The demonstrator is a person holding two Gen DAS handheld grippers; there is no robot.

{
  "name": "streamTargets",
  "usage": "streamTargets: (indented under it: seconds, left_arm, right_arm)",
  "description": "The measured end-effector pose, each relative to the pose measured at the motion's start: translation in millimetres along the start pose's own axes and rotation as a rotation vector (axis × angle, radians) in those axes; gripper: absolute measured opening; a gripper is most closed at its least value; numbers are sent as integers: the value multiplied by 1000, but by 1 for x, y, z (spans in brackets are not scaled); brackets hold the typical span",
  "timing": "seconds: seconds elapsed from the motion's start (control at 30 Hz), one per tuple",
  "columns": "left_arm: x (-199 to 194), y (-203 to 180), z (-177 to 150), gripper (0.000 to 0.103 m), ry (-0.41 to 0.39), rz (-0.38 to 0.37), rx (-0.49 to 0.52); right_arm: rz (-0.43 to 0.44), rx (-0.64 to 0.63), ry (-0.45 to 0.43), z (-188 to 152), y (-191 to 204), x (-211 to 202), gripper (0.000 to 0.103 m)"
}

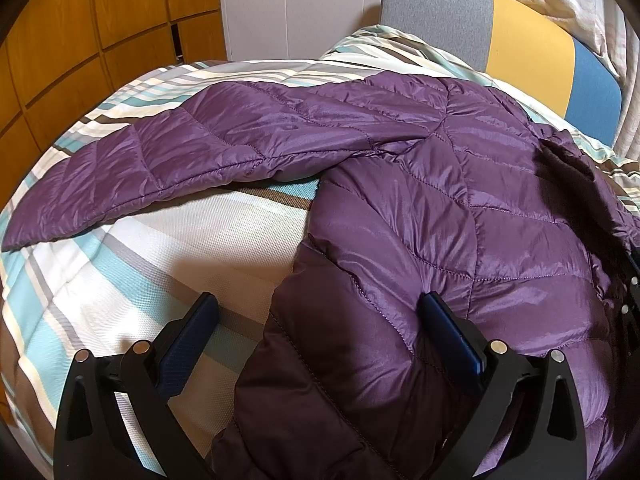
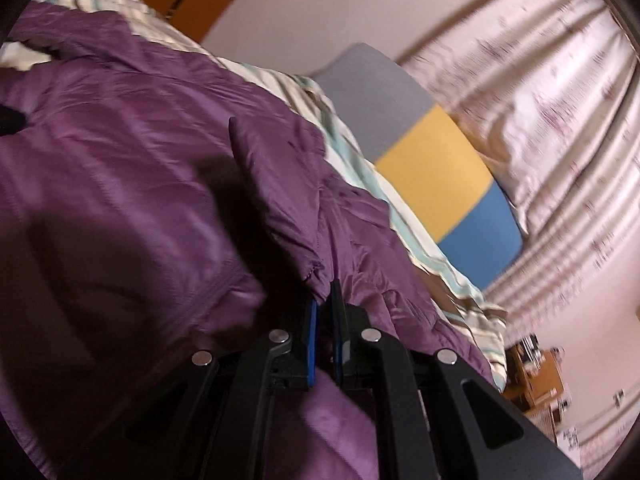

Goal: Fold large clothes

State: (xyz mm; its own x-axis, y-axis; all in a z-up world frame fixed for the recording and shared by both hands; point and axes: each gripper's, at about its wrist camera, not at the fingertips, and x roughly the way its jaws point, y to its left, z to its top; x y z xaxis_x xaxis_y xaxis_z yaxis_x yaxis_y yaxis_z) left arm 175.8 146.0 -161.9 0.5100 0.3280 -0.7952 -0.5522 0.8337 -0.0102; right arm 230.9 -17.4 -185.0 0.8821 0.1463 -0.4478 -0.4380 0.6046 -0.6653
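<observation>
A purple quilted down jacket [image 1: 420,208] lies on the striped bed cover [image 1: 100,264], one sleeve [image 1: 168,156] stretched out to the left. My left gripper [image 1: 320,312] is open, its jaws wide apart over the jacket's lower side edge, one finger on the bedding and one on the jacket. My right gripper [image 2: 325,300] is shut on a fold of the jacket's edge [image 2: 312,264] and holds it lifted; that view is blurred. The jacket [image 2: 120,184] fills its left half.
A headboard with grey, yellow and blue panels [image 1: 520,48] stands behind the bed, also in the right wrist view [image 2: 436,168]. Orange wooden cabinets [image 1: 80,40] at left. A pale curtain [image 2: 540,100] hangs at right. Wooden furniture [image 2: 536,376] stands beyond the bed.
</observation>
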Motion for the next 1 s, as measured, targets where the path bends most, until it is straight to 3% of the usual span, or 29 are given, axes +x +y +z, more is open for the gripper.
streamTargets:
  seconds: [0.23, 0.37, 0.4, 0.47, 0.5, 0.53, 0.7, 0.83, 0.93, 1.0]
  left_arm:
    - [-1, -1, 1, 100, 3, 9, 6]
    - [-11, -12, 9, 100, 0, 60, 57]
    - [-17, -16, 13, 100, -10, 66, 74]
    - [-33, -26, 22, 100, -53, 32, 77]
    - [-40, -30, 24, 100, -73, 9, 75]
    - [-46, -36, 29, 100, -90, -20, 75]
    - [-49, -82, 49, 100, -91, -152, 120]
    - [-32, -123, 50, 100, -47, -223, 150]
    - [-14, -148, 49, 100, -17, -230, 181]
    - [-3, -162, 46, 96, -22, -174, 222]
  right_arm:
    - [194, -51, -107, -2, 8, -7, 5]
    - [230, -79, -129, -4, 13, -10, 7]
    - [226, -85, -131, -3, 12, -10, 9]
    - [225, -68, -132, -3, 7, -16, 26]
    - [224, -44, -136, -4, 2, -21, 43]
    - [224, 3, -150, -5, -9, -27, 51]
    - [226, 241, -100, -14, -62, -40, 58]
    - [204, 535, 39, -43, -104, -27, 59]
    - [153, 646, 106, -66, -109, -23, 59]
    - [130, 701, 133, -77, -117, -21, 62]
